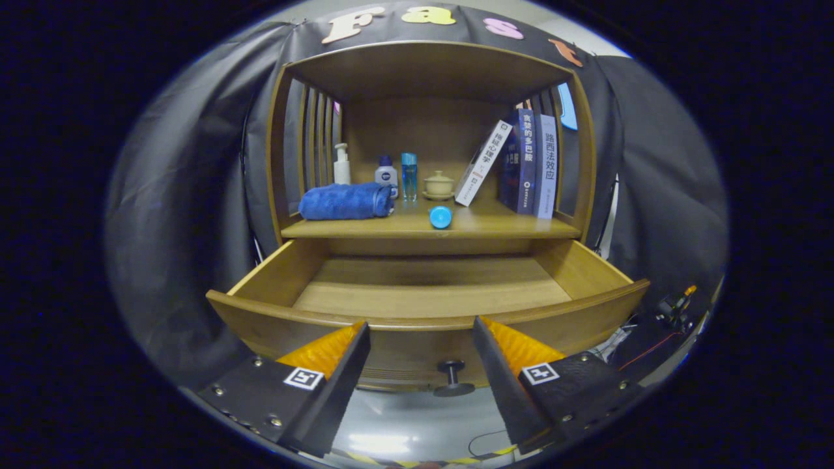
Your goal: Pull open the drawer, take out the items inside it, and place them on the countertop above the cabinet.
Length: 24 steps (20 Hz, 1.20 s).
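The wooden drawer [427, 316] stands pulled out, and the part of its floor that I see is bare. Its dark round knob [453, 374] sits low on the front panel, between my fingers. My gripper [421, 335] is open with nothing between its fingers, just in front of the drawer's front panel. On the countertop [508, 227] above the drawer lie a rolled blue towel [345, 200] at the left and a small blue bottle [440, 216] on its side near the front edge.
At the back of the countertop stand a white pump bottle [341, 165], a white jar with a blue cap [386, 173], a clear blue bottle [408, 176] and a small lidded cup [438, 185]. Several books [521, 166] lean at the right. Slatted side walls enclose the shelf.
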Available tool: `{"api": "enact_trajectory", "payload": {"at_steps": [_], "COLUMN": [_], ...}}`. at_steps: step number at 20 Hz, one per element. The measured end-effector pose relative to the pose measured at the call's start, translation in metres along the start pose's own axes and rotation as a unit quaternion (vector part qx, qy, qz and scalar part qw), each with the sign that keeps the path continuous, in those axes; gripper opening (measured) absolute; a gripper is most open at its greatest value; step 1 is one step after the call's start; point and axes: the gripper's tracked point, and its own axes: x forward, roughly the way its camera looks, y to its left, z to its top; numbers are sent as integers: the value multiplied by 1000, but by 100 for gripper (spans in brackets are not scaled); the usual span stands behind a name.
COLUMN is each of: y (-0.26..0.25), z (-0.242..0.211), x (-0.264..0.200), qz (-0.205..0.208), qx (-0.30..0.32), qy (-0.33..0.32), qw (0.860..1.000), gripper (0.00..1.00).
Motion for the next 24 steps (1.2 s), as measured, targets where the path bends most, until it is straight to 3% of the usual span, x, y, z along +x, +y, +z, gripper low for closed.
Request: {"api": "enact_trajectory", "payload": {"at_steps": [14, 20, 24], "y": [8, 8, 4], "z": [53, 63, 63], "x": [127, 146, 150], "qz": [-1, 16, 10], "qx": [-1, 10, -17], "qy": [5, 7, 7], "qw": [1000, 1000, 1000], "gripper": [96, 95, 91]}}
